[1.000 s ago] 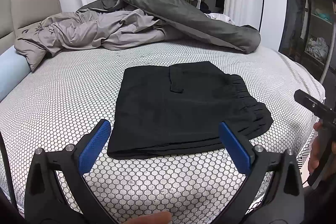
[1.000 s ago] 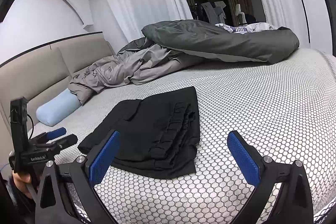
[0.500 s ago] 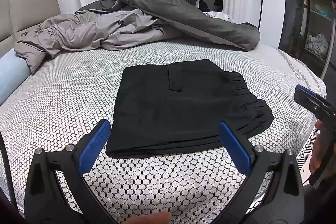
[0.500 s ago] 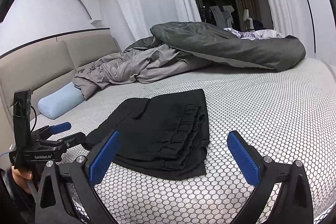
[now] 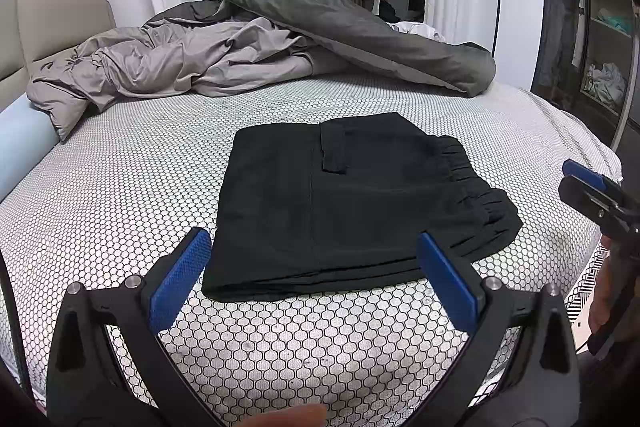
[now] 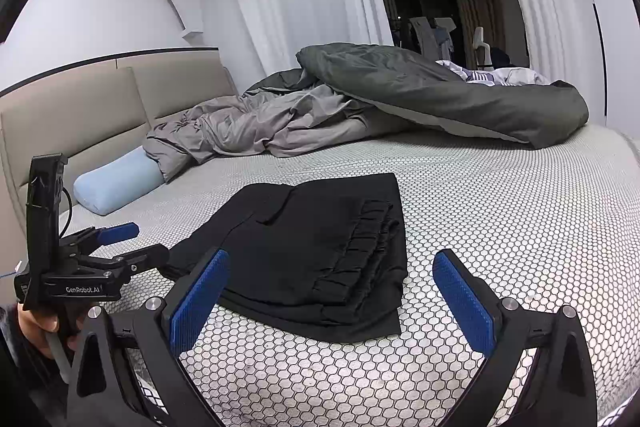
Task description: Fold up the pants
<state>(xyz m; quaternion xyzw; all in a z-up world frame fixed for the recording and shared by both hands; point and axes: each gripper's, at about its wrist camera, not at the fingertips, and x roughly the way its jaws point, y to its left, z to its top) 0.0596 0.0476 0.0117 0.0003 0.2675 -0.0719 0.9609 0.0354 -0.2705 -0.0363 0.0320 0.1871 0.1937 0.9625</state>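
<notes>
Black pants (image 5: 344, 203) lie folded into a flat rectangle on the honeycomb-patterned bed, the elastic waistband at their right end. In the right wrist view the same pants (image 6: 320, 247) show the gathered waistband nearest me. My left gripper (image 5: 316, 275) hangs open just short of the pants' near edge, nothing between its blue pads. My right gripper (image 6: 332, 295) is open too, above the waistband corner and apart from the cloth. The right gripper (image 5: 592, 187) also shows at the far right of the left wrist view, and the left gripper (image 6: 116, 243) at the left of the right wrist view.
A crumpled grey duvet (image 5: 248, 63) and dark quilt (image 6: 440, 95) are heaped across the back of the bed (image 5: 120, 195). A light blue bolster pillow (image 6: 116, 183) lies by the padded headboard (image 6: 80, 115). An open wardrobe (image 5: 592, 39) stands at the right, past the bed's edge.
Both grippers have drawn slightly back and up from the pants, staying open. The folded pants have not moved.
</notes>
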